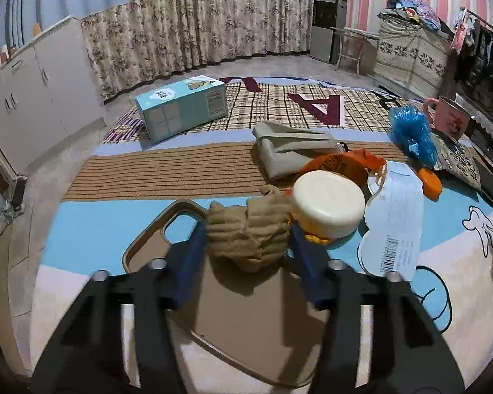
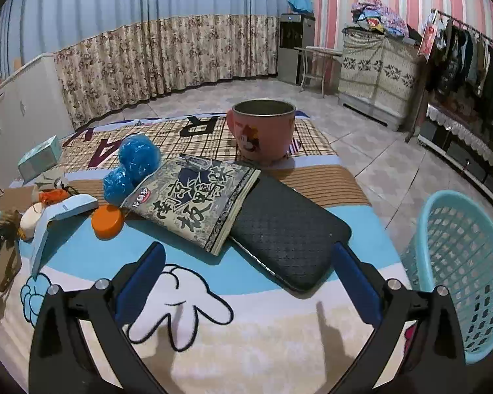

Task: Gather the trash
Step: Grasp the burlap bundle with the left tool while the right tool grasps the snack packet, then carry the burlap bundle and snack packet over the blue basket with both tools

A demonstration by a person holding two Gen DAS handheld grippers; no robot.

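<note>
A: Left gripper [image 1: 248,241]?
B: Clamped on crumpled brown paper [image 1: 249,233], frame centre, ready to lift as trash.
A: Right gripper [image 2: 246,259]?
B: Jaws wide, empty. Basket [image 2: 457,262] lower right.

Wad [image 1: 249,233]: crumpled brown paper, rough. Tray [image 1: 246,328]: smooth matt plastic. Basket [image 2: 460,272]: glossy plastic mesh. Rug [image 2: 246,344]: soft cloth.
</note>
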